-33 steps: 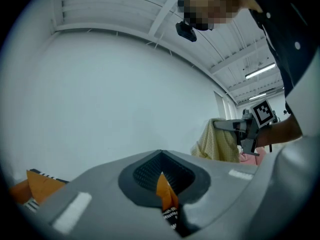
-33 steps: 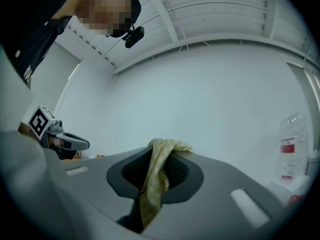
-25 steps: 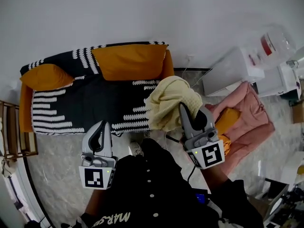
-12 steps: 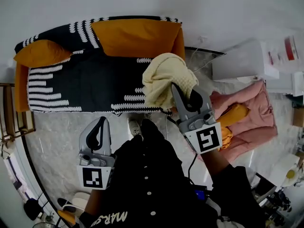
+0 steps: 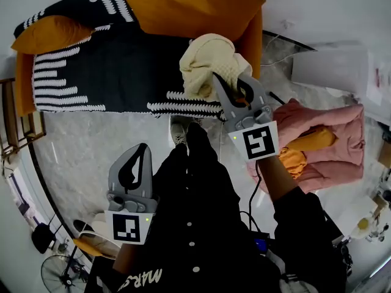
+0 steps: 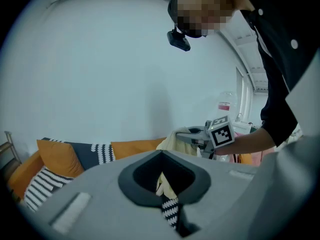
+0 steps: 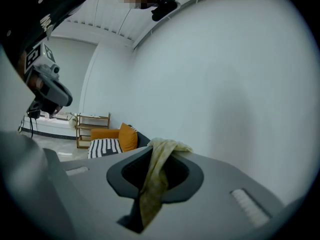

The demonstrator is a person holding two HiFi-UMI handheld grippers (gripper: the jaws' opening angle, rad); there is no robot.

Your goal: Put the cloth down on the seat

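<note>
The pale yellow knitted cloth (image 5: 211,60) is hanging over the right end of the black-and-white covered sofa seat (image 5: 122,72), with the nearly closed right claw (image 5: 219,81) pinching one fold, looking light and limp, while the left claw (image 5: 143,149) is idling shut, empty.
</note>
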